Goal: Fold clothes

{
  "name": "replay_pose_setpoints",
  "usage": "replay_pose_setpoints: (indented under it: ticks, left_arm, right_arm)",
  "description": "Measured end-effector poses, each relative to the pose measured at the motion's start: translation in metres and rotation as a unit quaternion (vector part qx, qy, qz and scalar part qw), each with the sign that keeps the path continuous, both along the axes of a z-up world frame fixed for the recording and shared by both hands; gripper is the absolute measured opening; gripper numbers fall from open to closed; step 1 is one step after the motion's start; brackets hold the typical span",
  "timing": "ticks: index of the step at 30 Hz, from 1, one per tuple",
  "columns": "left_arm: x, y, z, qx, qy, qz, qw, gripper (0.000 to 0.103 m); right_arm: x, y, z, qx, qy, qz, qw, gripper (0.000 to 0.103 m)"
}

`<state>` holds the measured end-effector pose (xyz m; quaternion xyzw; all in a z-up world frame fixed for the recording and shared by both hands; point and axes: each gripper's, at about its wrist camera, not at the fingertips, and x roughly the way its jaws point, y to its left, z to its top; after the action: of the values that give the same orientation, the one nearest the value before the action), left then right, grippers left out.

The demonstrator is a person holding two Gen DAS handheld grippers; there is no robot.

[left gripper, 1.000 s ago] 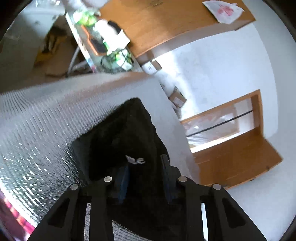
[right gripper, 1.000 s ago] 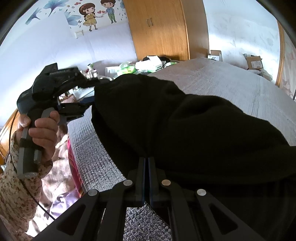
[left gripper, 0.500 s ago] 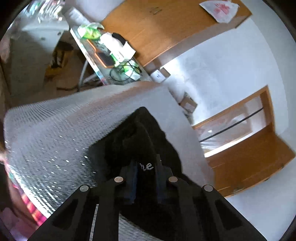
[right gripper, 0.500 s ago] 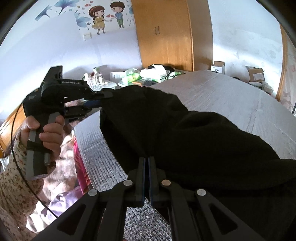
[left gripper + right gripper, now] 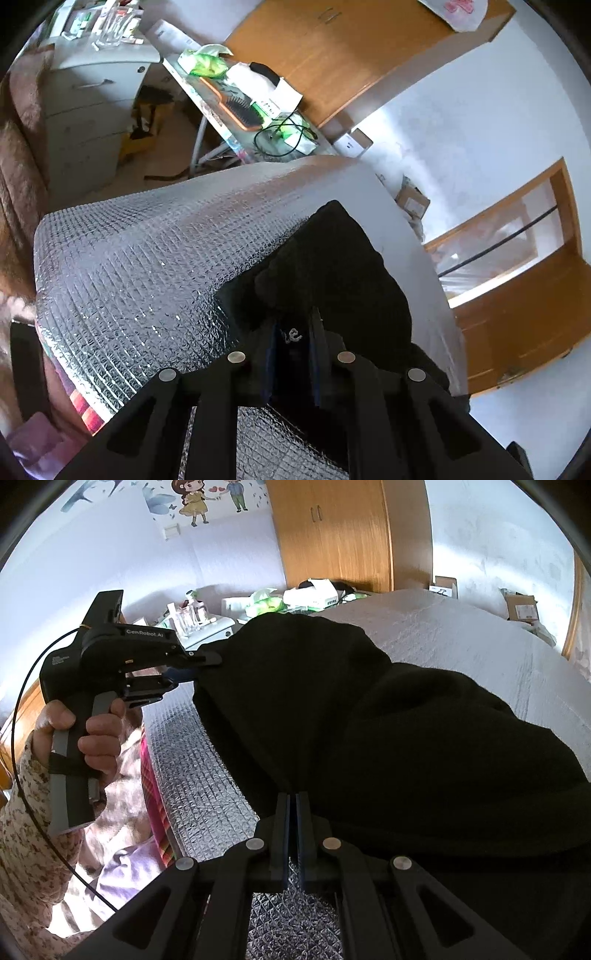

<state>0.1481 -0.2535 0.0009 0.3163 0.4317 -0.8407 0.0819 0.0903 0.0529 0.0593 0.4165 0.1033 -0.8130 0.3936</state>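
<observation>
A black garment [image 5: 369, 716] lies bunched on the silver quilted mat [image 5: 199, 775]. My right gripper [image 5: 292, 805] is shut on the garment's near edge. My left gripper [image 5: 293, 328] is shut on another edge of the garment [image 5: 332, 266], with a small white label between its fingers. In the right wrist view the left gripper [image 5: 207, 664] holds the far left corner of the cloth lifted above the mat. The cloth hangs stretched between the two grippers.
The mat [image 5: 140, 258] covers a bed. A cluttered side table [image 5: 251, 114] and white drawers [image 5: 92, 92] stand beyond its far edge. A wooden wardrobe [image 5: 347, 535] is against the back wall. Cardboard boxes [image 5: 517, 605] sit on the floor at right.
Both grippers have lifted and pulled back with the garment. The left gripper's fingers have closed in on the cloth. The cloth's left corner has risen off the mat.
</observation>
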Motion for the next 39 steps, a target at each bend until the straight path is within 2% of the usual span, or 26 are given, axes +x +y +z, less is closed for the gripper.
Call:
replay_pose_setpoints:
  ticks: [3,5,9,13,17,21,24,26,32,35,39]
  left_arm:
    - [0.006,0.003,0.011,-0.022,0.004,0.014,0.9996,0.02]
    - [0.015,0.008,0.023,-0.053,0.019,0.027,0.9981,0.02]
    - [0.028,0.022,0.045,-0.093,0.057,0.02,0.9938,0.02]
    - [0.016,0.047,0.057,-0.107,0.077,-0.044,0.9903,0.02]
    - [-0.005,0.078,0.05,-0.105,0.071,-0.119,0.9847,0.02]
    - [-0.02,0.106,0.036,-0.111,0.054,-0.186,0.9748,0.02]
    - [-0.022,0.118,0.029,-0.115,0.049,-0.212,0.9693,0.02]
    - [-0.021,0.122,0.025,-0.11,0.049,-0.221,0.9677,0.02]
    - [-0.016,0.134,0.019,-0.124,0.051,-0.246,0.96,0.02]
    - [-0.016,0.137,0.015,-0.124,0.048,-0.254,0.9581,0.02]
    - [-0.019,0.138,0.011,-0.122,0.042,-0.26,0.957,0.02]
  right_arm:
    - [-0.001,0.003,0.0,-0.006,-0.009,-0.003,1.0,0.005]
    - [-0.002,0.007,0.003,-0.017,-0.014,-0.007,1.0,0.005]
    - [0.001,0.02,0.016,-0.045,-0.008,-0.013,0.999,0.006]
    - [0.002,0.044,0.03,-0.072,0.004,-0.033,0.997,0.006]
    - [-0.004,0.082,0.044,-0.086,0.023,-0.082,0.993,0.006]
    - [-0.025,0.138,0.052,-0.082,0.036,-0.189,0.978,0.007]
    - [-0.043,0.176,0.053,-0.085,0.029,-0.258,0.962,0.008]
    - [-0.055,0.19,0.051,-0.074,0.029,-0.288,0.954,0.016]
    - [-0.085,0.203,0.042,-0.079,-0.01,-0.313,0.946,0.028]
    - [-0.091,0.205,0.037,-0.077,-0.027,-0.325,0.942,0.028]
    - [-0.091,0.238,0.026,-0.12,-0.054,-0.385,0.913,0.028]
